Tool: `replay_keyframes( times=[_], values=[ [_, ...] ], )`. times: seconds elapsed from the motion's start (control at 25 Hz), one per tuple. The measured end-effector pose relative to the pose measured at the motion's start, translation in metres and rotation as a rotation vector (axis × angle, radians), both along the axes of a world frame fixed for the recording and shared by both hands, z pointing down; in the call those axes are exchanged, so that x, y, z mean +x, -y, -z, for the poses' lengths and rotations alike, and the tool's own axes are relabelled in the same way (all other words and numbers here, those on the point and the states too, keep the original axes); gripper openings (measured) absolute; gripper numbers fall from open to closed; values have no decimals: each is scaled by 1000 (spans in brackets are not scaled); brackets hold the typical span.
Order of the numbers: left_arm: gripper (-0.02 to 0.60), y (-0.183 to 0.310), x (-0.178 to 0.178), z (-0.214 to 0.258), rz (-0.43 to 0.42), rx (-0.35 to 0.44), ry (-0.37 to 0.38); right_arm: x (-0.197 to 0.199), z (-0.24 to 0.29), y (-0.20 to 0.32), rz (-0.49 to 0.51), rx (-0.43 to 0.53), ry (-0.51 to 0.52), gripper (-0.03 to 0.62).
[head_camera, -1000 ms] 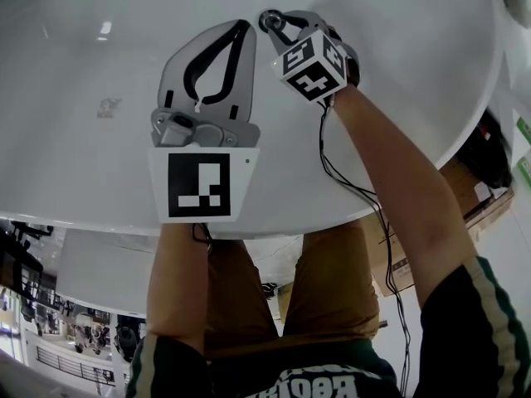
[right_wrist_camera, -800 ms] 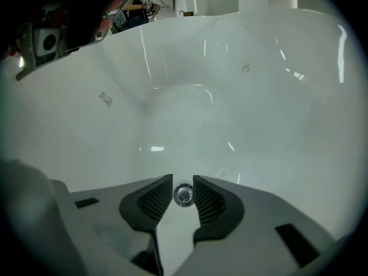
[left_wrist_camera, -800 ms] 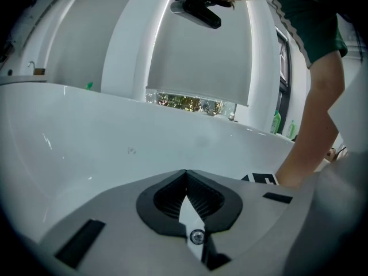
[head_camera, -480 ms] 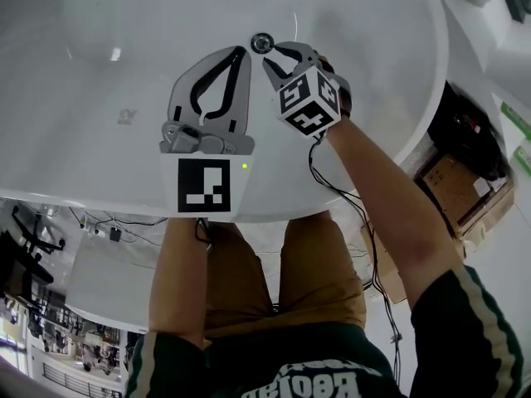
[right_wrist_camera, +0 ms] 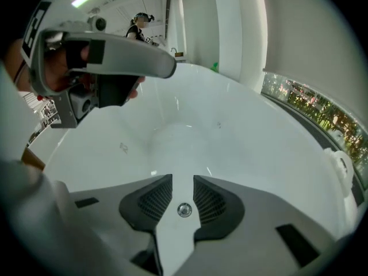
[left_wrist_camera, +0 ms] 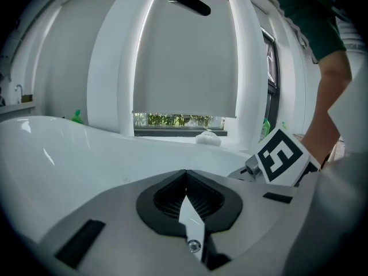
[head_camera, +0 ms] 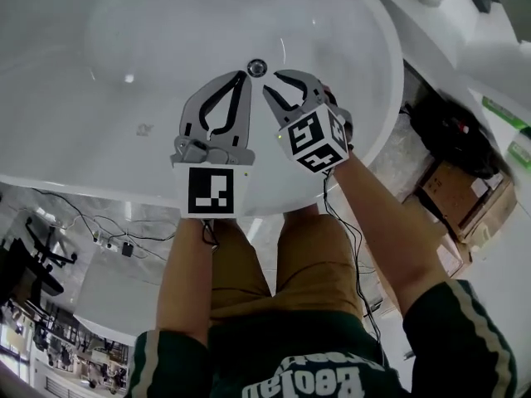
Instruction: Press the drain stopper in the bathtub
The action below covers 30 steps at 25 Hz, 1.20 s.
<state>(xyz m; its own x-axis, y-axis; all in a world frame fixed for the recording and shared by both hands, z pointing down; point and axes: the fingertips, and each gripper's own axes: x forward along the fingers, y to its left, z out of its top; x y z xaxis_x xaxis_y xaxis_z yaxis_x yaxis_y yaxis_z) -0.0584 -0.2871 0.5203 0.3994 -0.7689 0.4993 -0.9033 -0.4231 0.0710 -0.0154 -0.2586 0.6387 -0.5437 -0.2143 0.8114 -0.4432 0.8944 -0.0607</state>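
The round chrome drain stopper [head_camera: 256, 68] sits in the floor of the white bathtub [head_camera: 116, 131]. In the head view both grippers hover side by side over the tub, their tips just short of the stopper. My left gripper [head_camera: 246, 76] has its jaws closed tip to tip with nothing between them [left_wrist_camera: 186, 172]. My right gripper [head_camera: 272, 80] is open by a narrow gap. In the right gripper view the stopper [right_wrist_camera: 184, 210] shows through that gap [right_wrist_camera: 183, 180], lying below and untouched. The left gripper [right_wrist_camera: 103, 56] appears there at upper left.
The tub's curved rim [head_camera: 377, 152] runs close in front of the person's legs. Cardboard boxes [head_camera: 452, 185] and dark gear stand to the right of the tub. A white object [left_wrist_camera: 208, 138] and green bottles [left_wrist_camera: 265, 128] stand on the window ledge behind the tub.
The right gripper's tips were at the stopper a second ago; both grippers have since drawn back from it, and the stopper now lies free beyond their tips. The view has risen.
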Motion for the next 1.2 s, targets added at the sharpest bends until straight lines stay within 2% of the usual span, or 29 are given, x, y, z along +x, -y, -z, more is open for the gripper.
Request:
replay_keyframes(
  times=[0.24,0.52,0.76,0.96,1.2],
  values=[
    [5,-16,22,38,-27,-33,-33,18,72,-13,-53,1,61,121],
    [5,-33,30,91,-17,-50,-4,32,158,-21,-58,52,149,121],
    [5,-31,28,164,-46,18,12,30,237,-22,-85,117,240,121],
    [5,-36,27,213,-53,56,22,25,297,-28,-101,135,315,118],
    [5,-51,34,262,-133,96,-6,20,358,-37,-86,183,399,117]
  ],
)
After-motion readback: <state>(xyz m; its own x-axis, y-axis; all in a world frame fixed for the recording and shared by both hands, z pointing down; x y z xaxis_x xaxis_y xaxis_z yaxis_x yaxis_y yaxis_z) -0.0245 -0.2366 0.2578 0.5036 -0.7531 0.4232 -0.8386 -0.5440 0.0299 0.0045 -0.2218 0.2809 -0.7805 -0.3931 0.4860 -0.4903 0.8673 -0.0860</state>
